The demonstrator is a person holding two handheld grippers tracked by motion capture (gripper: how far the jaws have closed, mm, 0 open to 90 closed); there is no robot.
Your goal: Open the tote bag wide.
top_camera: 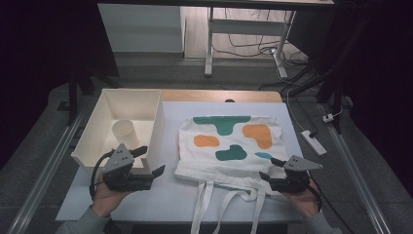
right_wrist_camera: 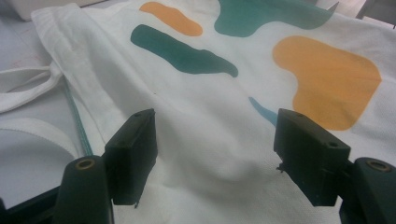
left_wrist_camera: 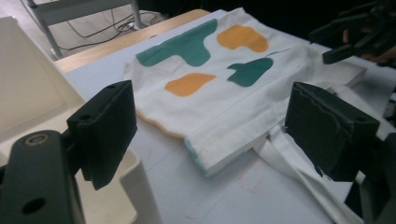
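Observation:
A white tote bag (top_camera: 229, 141) with green and orange patches lies flat on the white mat, its handles (top_camera: 226, 201) trailing toward the table's front edge. My left gripper (top_camera: 150, 161) hovers open just left of the bag's front left corner, beside the bin's near corner. In the left gripper view the bag (left_wrist_camera: 210, 88) lies ahead of the left gripper (left_wrist_camera: 210, 128), whose jaws are wide apart and empty. My right gripper (top_camera: 271, 168) stands open at the bag's front right corner. In the right gripper view the right gripper (right_wrist_camera: 215, 149) straddles the cloth (right_wrist_camera: 201, 107) without pinching it.
A white open bin (top_camera: 92, 126) stands at the left of the table with a pale cylinder (top_camera: 125, 131) upright inside; its rim (left_wrist_camera: 135, 172) is close under my left jaw. A power strip (top_camera: 313, 141) lies off the table's right side. Table legs and cables are beyond.

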